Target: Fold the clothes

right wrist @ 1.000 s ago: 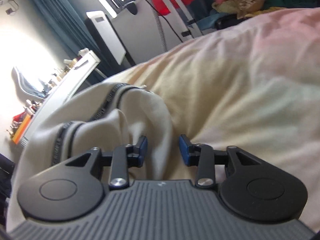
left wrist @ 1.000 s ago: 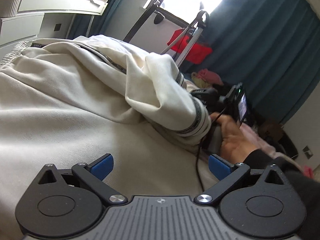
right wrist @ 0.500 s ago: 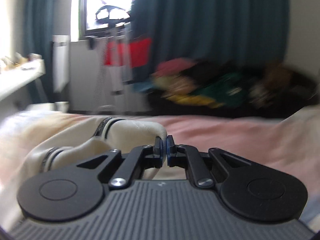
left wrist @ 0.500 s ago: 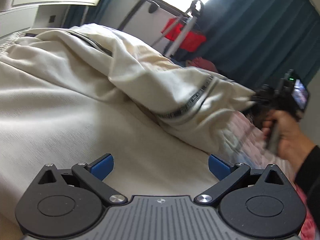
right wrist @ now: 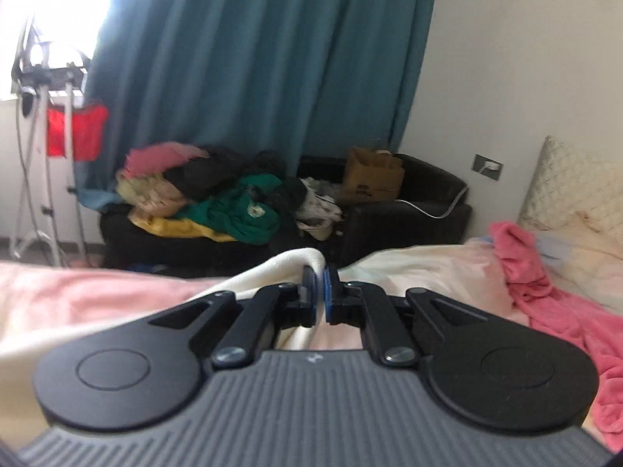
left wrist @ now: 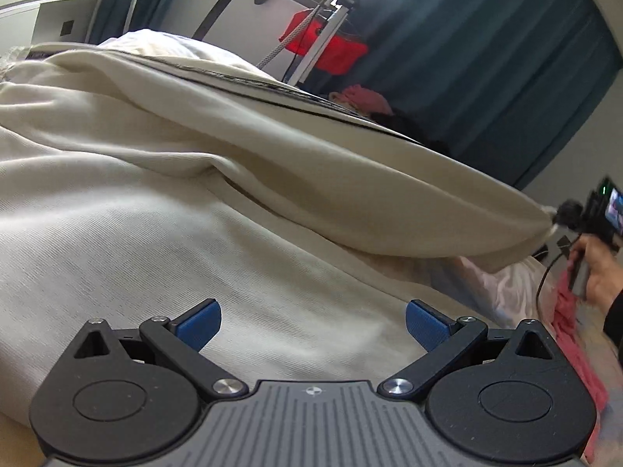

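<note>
Right hand-held gripper (right wrist: pixel 318 290): I clench the cream garment's (left wrist: pixel 272 179) sleeve end, stretched taut ahead.
Left hand-held gripper (left wrist: pixel 313 321): released, hovering above garment on bed (right wrist: pixel 78 292).
Progress: early; no folds done.

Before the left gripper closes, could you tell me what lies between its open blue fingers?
Only the flat cream garment lies under the left gripper, with nothing pinched, per the left wrist view.

Cream garment (left wrist: pixel 272 163): soft matt cloth, finely ribbed. Left gripper (left wrist: pixel 313 321): matt black plastic, blue textured pads (left wrist: pixel 424 325), shiny metal screws (left wrist: pixel 393 386). Pink blanket (right wrist: pixel 545 288): fuzzy fleece. Teal curtain (right wrist: pixel 253 58): smooth matt fabric. Brown bag (right wrist: pixel 372 179): paper.
</note>
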### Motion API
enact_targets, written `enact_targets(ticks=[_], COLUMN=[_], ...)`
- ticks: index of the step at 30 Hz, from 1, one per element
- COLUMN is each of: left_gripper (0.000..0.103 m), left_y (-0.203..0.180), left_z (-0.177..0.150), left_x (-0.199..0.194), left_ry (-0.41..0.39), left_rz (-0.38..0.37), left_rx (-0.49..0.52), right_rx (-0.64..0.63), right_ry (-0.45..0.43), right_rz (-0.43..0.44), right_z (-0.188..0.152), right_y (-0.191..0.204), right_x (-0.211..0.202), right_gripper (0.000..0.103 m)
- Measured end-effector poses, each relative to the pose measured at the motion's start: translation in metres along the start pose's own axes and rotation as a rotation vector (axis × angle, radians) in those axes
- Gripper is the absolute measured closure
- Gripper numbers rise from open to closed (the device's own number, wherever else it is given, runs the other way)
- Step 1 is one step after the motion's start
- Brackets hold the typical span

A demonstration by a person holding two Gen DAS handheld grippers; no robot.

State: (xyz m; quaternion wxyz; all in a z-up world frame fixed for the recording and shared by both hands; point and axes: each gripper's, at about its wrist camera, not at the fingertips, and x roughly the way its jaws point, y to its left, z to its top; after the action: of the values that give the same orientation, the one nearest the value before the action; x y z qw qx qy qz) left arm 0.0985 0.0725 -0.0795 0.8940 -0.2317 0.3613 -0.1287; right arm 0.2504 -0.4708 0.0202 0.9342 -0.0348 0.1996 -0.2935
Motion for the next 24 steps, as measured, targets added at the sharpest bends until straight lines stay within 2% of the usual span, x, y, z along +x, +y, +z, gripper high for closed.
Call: enact_targets(ticks=[5, 8, 10, 12, 13, 17, 18, 20, 24], left_gripper=[0.001, 0.001, 0.001, 0.001, 0.001, 0.002, 0.002, 0.002, 0.002], left_y=[0.001, 0.0, -0.001, 0.003, 0.005, 0.013, 0.018, 0.028, 0.044], left_z=[0.001, 0.002, 0.001, 0.005, 0.007, 0.021, 0.025, 0.034, 0.053], left_x=[0.014, 0.02, 0.022, 0.028, 0.03, 0.04, 0.043, 0.048, 0.061], left_ry=[0.02, 0.016, 0.003, -0.003, -0.007, -0.029, -0.026, -0.019, -0.032], left_rz=[0.018, 0.026, 0.036, 0.037, 0.034, 0.052, 0.055, 0.059, 0.045], left_rx=[0.01, 0.039, 0.058, 0.065, 0.061, -0.008, -0.039, -0.101, -0.175], right_rx=[0.16, 0.337, 0.512, 0.669, 0.739, 0.967, 1.021, 1.102, 1.055], right_ry=[0.105, 0.197, 0.28, 0.326, 0.333, 0.28, 0.287, 0.36, 0.33], right_rz=[0.063, 0.148, 0.247, 0.313, 0.33, 0.381, 0.402, 0.431, 0.494], right_z=[-0.064, -0.099, -0.123, -0.147, -0.158, -0.197, -0.208, -0.22, -0.211], right_y=[-0.013, -0.026, -0.044, -0.054, -0.056, -0.067, -0.069, -0.071, -0.063], right_x=[0.023, 0.027, 0.034, 0.031, 0.024, -0.014, -0.023, -0.031, -0.035], right_gripper=[0.094, 0.091, 0.08, 0.031, 0.026, 0.026, 0.025, 0.025, 0.026])
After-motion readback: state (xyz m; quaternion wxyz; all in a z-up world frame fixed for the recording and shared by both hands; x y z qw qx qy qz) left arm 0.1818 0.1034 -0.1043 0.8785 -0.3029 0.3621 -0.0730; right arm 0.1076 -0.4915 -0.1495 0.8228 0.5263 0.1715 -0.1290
